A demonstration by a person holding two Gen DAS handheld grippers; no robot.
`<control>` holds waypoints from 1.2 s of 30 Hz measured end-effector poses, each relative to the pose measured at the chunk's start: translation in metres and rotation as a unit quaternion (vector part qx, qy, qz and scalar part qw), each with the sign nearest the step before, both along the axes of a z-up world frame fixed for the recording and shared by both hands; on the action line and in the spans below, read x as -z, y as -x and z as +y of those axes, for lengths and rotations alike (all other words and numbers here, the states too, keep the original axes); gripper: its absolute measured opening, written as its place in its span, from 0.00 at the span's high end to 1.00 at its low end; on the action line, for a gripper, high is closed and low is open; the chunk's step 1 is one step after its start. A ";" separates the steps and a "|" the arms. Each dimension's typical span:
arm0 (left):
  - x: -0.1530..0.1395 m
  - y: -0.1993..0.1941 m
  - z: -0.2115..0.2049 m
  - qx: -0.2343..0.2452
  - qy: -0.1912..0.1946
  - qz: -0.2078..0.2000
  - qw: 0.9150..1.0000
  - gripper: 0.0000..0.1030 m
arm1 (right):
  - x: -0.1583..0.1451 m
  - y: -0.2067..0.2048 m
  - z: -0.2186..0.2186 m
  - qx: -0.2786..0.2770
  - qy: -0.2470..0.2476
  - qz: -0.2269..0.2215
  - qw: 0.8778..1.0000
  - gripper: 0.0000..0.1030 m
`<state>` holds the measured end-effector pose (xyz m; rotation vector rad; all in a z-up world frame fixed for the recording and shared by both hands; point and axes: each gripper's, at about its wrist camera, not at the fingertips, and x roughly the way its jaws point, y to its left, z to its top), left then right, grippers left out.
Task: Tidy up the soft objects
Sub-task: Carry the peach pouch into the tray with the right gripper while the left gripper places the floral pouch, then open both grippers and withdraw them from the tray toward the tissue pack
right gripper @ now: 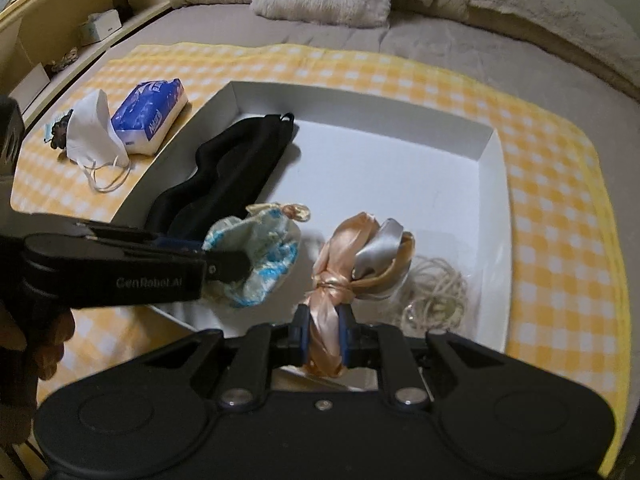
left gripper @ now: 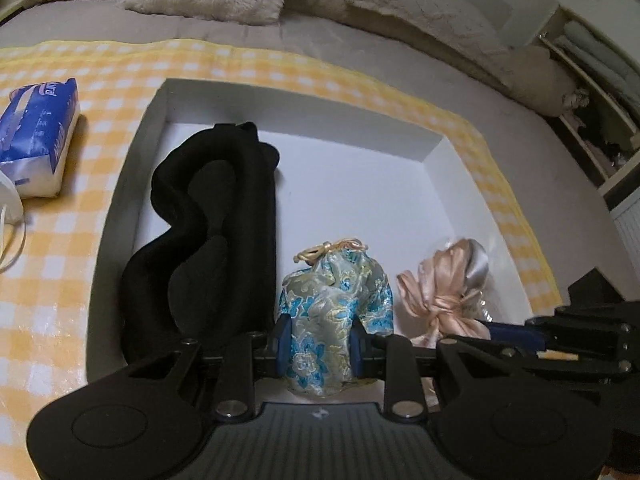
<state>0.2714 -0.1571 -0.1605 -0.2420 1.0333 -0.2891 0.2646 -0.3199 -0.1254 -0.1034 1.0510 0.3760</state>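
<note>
Left hand-held gripper (left gripper: 319, 350) clamps brocade pouch (left gripper: 334, 304) over white box (left gripper: 460, 152).

Left tool (left gripper: 320, 346) grips brocade pouch (left gripper: 332, 312) over white box (left gripper: 360, 184).

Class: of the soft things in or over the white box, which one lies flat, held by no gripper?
The long black padded eye mask along the box's left wall; grippers clamp the brocade pouch and the satin scarf.

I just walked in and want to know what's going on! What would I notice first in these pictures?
You'd spot the two grippers over the white box on the yellow checked cloth. The left gripper pinches a blue flowery pouch, and the right gripper pinches a knotted peach satin scarf. A black sleep mask already lies along the box's left side.
</note>
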 end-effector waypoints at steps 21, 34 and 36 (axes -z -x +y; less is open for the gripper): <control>-0.023 0.013 0.000 0.032 0.008 0.004 0.999 0.40 | -0.015 0.009 -0.020 0.045 -0.026 0.007 0.999 0.57; -0.050 0.029 0.016 0.030 -0.002 -0.030 0.999 0.28 | -0.044 0.029 -0.037 0.094 -0.035 -0.042 0.994 0.52; -0.055 0.033 0.018 0.028 -0.009 -0.035 0.999 0.27 | -0.048 0.033 -0.039 0.101 -0.033 -0.049 0.993 0.48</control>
